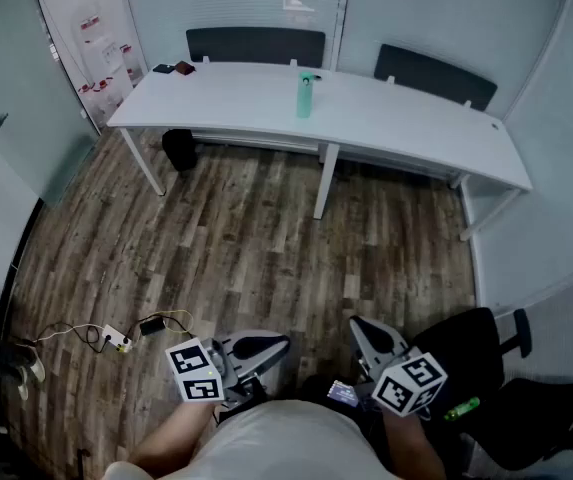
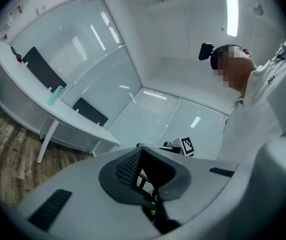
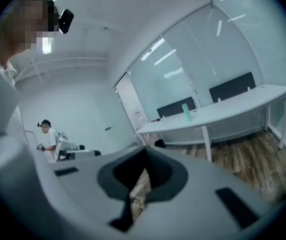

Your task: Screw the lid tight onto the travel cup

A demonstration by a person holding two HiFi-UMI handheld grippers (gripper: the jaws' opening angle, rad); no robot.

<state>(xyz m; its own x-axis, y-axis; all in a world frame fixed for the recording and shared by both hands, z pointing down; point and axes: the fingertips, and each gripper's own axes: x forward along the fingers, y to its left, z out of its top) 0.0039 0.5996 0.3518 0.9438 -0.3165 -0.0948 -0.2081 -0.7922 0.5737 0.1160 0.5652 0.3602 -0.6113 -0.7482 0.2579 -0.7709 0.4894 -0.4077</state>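
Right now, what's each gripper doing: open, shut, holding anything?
Left gripper: shut, holding nothing.
Right gripper: shut, holding nothing.
The cup stands on the table, far from both.

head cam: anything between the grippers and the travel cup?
Head view: only bare wood floor, then the white table's near edge; the travel cup stands on it.

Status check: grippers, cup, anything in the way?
Left gripper, right gripper shut, empty. Travel cup upright on table, far off. Power strip on floor, left of path.
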